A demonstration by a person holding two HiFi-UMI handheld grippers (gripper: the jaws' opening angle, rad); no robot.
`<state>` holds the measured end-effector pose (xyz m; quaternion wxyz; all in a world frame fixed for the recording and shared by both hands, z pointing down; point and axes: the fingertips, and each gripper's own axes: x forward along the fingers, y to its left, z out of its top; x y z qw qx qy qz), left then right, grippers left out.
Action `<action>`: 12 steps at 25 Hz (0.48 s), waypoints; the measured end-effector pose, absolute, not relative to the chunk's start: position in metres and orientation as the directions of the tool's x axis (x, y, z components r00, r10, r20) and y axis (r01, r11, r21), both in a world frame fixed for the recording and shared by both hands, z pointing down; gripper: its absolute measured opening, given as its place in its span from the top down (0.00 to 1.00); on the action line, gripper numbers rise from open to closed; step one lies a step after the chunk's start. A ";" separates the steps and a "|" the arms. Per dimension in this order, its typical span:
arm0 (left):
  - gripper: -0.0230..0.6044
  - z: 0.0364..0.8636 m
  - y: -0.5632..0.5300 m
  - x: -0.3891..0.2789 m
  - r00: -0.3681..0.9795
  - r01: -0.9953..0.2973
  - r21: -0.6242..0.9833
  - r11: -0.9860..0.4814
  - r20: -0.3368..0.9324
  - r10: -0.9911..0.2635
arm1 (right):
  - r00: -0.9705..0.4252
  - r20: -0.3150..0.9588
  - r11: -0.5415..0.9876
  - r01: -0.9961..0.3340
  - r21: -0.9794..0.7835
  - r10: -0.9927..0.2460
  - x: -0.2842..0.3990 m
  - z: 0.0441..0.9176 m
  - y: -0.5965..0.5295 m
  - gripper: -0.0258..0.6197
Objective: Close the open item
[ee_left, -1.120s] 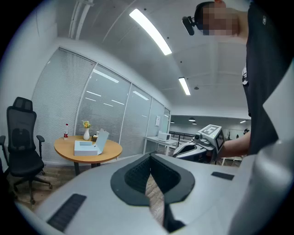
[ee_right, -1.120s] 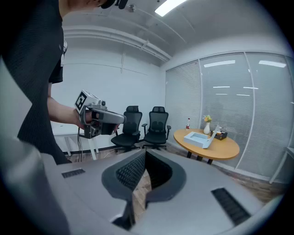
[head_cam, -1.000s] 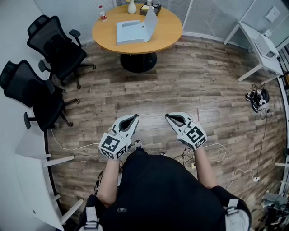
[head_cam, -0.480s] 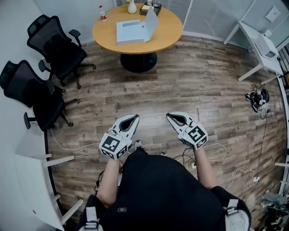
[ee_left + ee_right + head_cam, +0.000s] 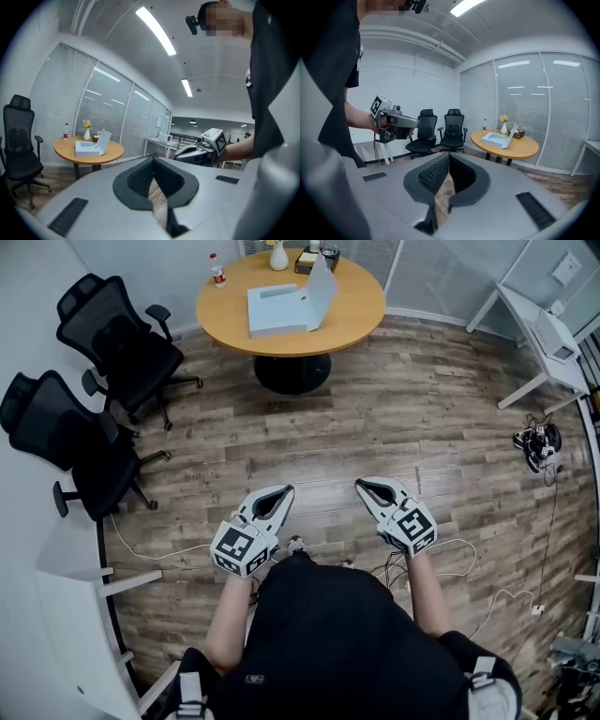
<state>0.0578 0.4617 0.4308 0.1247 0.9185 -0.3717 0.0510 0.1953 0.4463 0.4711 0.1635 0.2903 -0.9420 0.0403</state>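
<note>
Jaws together on both, nothing between them: left gripper [image 5: 281, 493] and right gripper [image 5: 364, 487] are held low over the wood floor. The open light-blue box [image 5: 277, 310] sits on the round table [image 5: 356, 320], well apart (lid raised at its right side). Risk, judged: a hard push on the lid slides the box toward the vase [image 5: 278, 256].

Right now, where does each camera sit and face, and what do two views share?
Head view: on the head, steeply down; torso and arms show.
Left gripper view: on the left hand-held gripper, along shut jaws toward the table; right forearm shows.
Right gripper view: on the right hand-held gripper, along shut jaws toward the chairs; left forearm shows.
Shared: the open box.
</note>
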 end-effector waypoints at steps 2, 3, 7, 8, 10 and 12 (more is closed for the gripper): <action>0.95 0.431 0.458 0.048 0.727 -0.687 0.189 -0.702 0.187 -0.661 | -0.757 0.343 0.810 -0.586 0.022 -0.556 0.189 0.474 0.440 0.95; 0.95 0.431 0.456 0.043 0.731 -0.683 0.187 -0.706 0.188 -0.656 | -0.743 0.355 0.800 -0.600 0.024 -0.568 0.186 0.477 0.438 0.95; 0.95 0.433 0.449 0.025 0.743 -0.669 0.184 -0.720 0.195 -0.640 | -0.718 0.360 0.775 -0.632 0.021 -0.596 0.172 0.481 0.427 0.95; 0.95 0.434 0.447 0.020 0.746 -0.665 0.183 -0.724 0.201 -0.634 | -0.715 0.353 0.770 -0.638 0.022 -0.603 0.167 0.479 0.425 0.95; 0.95 0.437 0.446 0.013 0.757 -0.651 0.182 -0.737 0.218 -0.615 | -0.705 0.344 0.755 -0.655 0.020 -0.620 0.160 0.478 0.423 0.95; 0.95 0.439 0.443 0.005 0.766 -0.640 0.177 -0.748 0.229 -0.601 | -0.697 0.339 0.745 -0.667 0.015 -0.632 0.151 0.478 0.421 0.95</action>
